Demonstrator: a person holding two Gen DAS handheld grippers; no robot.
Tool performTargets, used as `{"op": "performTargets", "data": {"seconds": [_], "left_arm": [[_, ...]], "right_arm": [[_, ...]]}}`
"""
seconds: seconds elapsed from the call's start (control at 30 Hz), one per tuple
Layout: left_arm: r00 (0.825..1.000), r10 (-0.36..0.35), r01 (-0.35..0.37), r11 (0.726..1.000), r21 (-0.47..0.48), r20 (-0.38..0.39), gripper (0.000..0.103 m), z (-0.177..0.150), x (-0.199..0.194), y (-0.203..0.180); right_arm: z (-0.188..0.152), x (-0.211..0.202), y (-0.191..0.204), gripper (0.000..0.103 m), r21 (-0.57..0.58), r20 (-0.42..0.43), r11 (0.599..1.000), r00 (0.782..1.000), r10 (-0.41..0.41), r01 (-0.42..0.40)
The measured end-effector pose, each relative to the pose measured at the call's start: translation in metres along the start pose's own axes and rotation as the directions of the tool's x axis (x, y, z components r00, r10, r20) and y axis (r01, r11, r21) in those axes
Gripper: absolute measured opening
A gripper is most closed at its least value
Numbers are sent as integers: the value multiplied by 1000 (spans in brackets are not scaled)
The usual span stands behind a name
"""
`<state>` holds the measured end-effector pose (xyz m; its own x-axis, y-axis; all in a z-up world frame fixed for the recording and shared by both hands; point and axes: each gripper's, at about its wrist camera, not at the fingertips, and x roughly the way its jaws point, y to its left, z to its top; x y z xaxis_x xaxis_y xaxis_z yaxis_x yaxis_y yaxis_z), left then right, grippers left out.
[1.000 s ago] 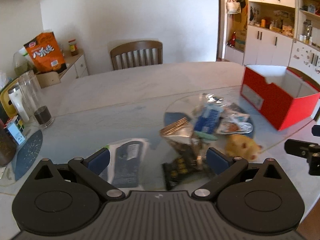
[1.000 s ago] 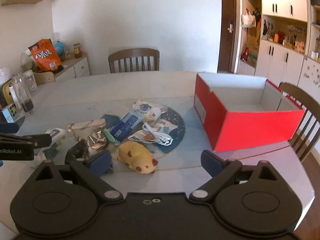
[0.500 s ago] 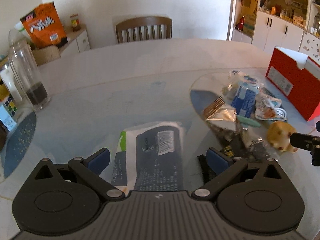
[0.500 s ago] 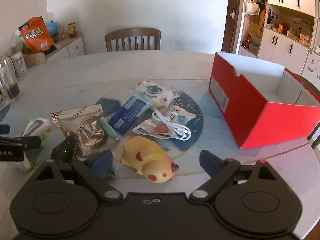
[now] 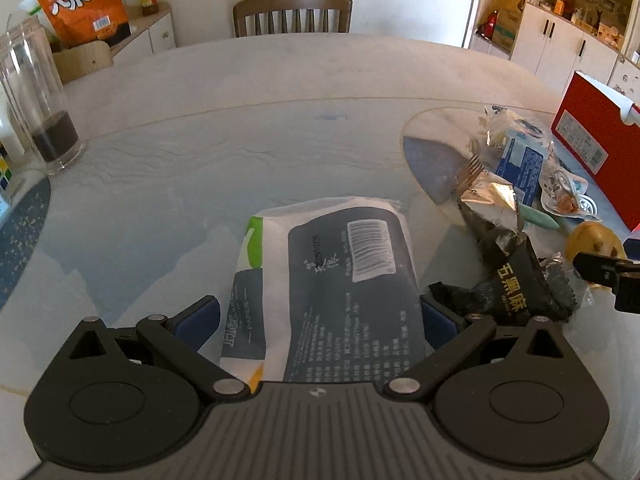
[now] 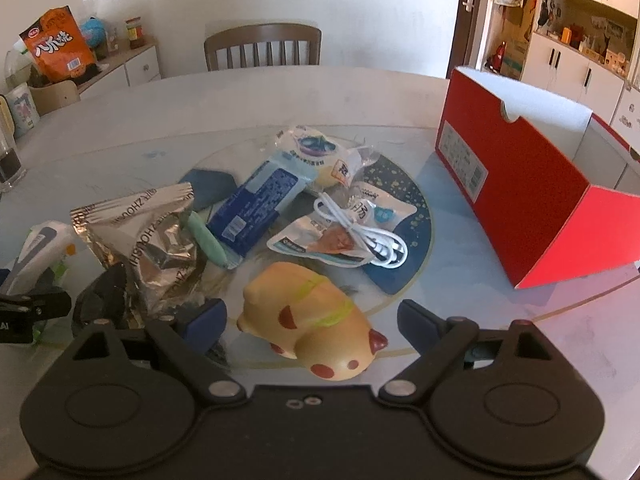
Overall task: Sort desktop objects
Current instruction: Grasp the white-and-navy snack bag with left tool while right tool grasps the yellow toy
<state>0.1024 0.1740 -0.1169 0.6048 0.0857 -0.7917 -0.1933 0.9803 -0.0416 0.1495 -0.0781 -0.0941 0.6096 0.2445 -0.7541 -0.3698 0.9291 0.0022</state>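
Tissue pack [image 5: 328,288] is lying on the table [image 5: 240,120] between the left gripper's [image 5: 318,316] spread jaws, untouched; the right gripper [image 6: 310,322] is closing its wide jaws around the yellow toy [image 6: 308,320], not yet touching, near the red box [image 6: 532,200]

Two hand-held grippers are counted: the left hand-held gripper [image 5: 318,318] and the right hand-held gripper [image 6: 312,320]. On the worktop [image 6: 120,128], one red box [image 6: 532,196], one yellow toy animal [image 6: 316,332], one white cable [image 6: 360,232], one silver foil packet [image 6: 148,236], one black snack packet [image 5: 516,284], one blue packet [image 6: 260,204] and one tissue pack [image 5: 340,280] are counted. One wooden chair [image 6: 262,46] and one glass jar [image 5: 36,100] are seen.
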Motion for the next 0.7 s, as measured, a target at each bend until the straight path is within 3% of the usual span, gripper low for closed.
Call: {"op": "performTargets", "data": {"seconds": [0.3, 0.7], "left_arm": [[999, -34, 34, 999, -14, -7, 93, 4, 4, 6], [998, -59, 59, 998, -36, -3, 62, 13, 0, 12]], "right_arm": [[4, 5, 0, 79, 1, -29, 1000, 999, 16, -16], [9, -3, -2, 64, -3, -30, 1000, 1000, 10, -10]]}}
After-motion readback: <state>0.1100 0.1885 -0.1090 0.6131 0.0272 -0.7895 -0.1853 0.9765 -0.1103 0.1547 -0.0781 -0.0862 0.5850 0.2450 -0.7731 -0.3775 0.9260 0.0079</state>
